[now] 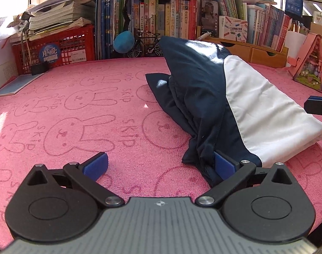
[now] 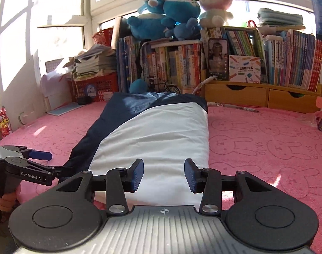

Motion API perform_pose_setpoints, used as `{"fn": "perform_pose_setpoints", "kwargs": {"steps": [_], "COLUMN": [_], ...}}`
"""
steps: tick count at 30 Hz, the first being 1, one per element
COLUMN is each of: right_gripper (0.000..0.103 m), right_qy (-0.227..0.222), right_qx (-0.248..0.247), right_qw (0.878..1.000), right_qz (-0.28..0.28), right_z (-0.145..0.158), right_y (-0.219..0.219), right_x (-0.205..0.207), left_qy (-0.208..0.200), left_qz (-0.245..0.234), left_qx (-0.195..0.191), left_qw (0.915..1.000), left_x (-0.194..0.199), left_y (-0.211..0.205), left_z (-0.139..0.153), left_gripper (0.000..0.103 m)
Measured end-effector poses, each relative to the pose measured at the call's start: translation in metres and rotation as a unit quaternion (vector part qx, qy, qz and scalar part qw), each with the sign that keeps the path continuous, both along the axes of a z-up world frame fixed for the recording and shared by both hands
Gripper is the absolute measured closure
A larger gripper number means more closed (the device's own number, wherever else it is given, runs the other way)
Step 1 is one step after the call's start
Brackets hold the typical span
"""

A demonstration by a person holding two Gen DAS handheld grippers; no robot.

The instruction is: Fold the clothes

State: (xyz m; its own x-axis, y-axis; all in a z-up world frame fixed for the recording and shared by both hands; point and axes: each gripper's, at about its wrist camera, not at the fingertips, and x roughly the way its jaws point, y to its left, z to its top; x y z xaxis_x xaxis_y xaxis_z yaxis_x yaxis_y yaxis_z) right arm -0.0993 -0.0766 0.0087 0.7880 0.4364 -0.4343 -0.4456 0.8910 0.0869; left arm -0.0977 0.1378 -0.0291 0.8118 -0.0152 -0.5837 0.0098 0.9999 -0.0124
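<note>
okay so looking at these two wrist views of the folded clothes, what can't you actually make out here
- Garment type: both views, folded over itself, so sleeves or legs stay hidden.
- Right gripper contact with the cloth: right wrist view, jaws apart above the white panel, touching or not unclear.
- Left gripper: its right finger is partly under the navy hem.
- Book titles: too small to read.
- Person: only fingers show, cut off at the edge.

Home study, crammed bookshelves (image 2: 224, 63), plush toys (image 2: 173, 14)

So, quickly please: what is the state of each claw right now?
Left claw: open wide, holding nothing; the garment lies over one finger.
Right claw: open above the garment, gripping nothing.
</note>
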Motion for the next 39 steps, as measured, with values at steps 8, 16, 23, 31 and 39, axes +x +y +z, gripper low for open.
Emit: {"fn": "perform_pose_setpoints", "kwargs": {"steps": [8,16,23,31,39], "right_gripper": [0.057,0.057,0.057,0.056,0.053], "right_qy": [0.009,0.015,0.021,0.022,0.031], "right_qx": [-0.052,-0.082,-0.081,-0.079,-0.063], "right_qw": [0.996,0.987,0.985,0.985,0.985], "right_qz": [0.068,0.135,0.149,0.15,0.157], "right_z": [-0.019,-0.025,-0.024,-0.025,-0.026], "right_y": [0.103,0.123,0.122,0.121,0.116], "right_x": [0.049,0.044,0.046,0.047,0.051], "left_qy": [-0.002,-0.009,-0.105,-0.062,-0.011], "left_qz": [-0.006,0.032,0.019,-0.003,-0.039], "left_qx": [-0.001,0.011,0.039,-0.067,-0.165], "left_qw": [1.0,0.9994,0.9936,0.9958,0.9855], "left_x": [-0.005,-0.023,0.033,0.126,0.159], "left_y": [0.005,0.024,0.014,0.001,0.009], "left_z": [0.0,0.036,0.092,0.061,0.048], "left_gripper": [0.0,0.007,0.001,0.005,0.023]}}
